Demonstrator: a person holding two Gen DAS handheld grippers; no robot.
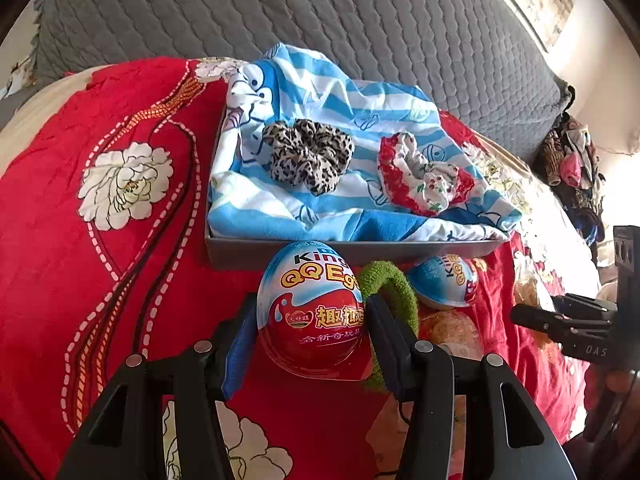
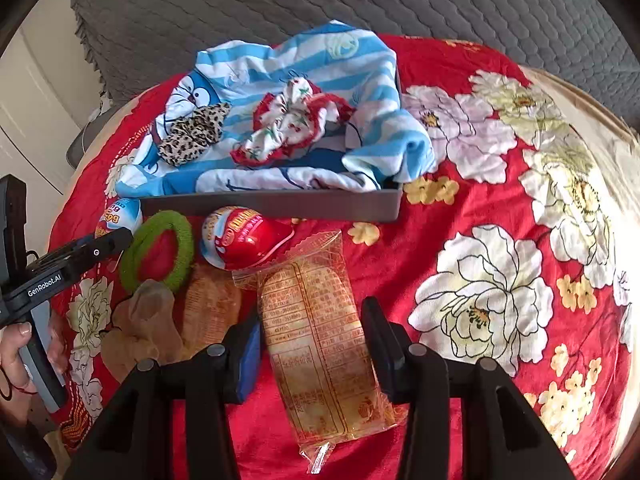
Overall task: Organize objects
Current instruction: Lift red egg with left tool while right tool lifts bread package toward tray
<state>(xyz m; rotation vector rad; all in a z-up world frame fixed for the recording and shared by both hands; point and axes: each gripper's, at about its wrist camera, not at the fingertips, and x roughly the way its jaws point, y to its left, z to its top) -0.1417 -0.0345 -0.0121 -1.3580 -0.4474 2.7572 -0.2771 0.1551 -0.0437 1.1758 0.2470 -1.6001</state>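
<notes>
My left gripper [image 1: 312, 305] is shut on a red, white and blue toy egg [image 1: 310, 320], held just in front of the grey tray [image 1: 280, 250]. A second toy egg [image 1: 444, 280] lies on the red bedspread beside a green hair ring [image 1: 394, 288]. In the right wrist view my right gripper [image 2: 314, 314] is shut on a clear orange-printed snack packet [image 2: 320, 344], its pads against the packet's two long sides. The tray [image 2: 280, 204] holds a blue striped cloth [image 2: 320, 64], a leopard scrunchie [image 2: 192, 132] and a red and white scrunchie [image 2: 288, 124].
Another snack packet [image 2: 212, 308] and a beige stocking [image 2: 144, 320] lie left of the held packet. The left gripper [image 2: 114, 240] and a hand [image 2: 16, 356] show at the left edge. A grey quilt [image 1: 280, 8] lies behind the tray; clothes [image 1: 572, 160] are piled far right.
</notes>
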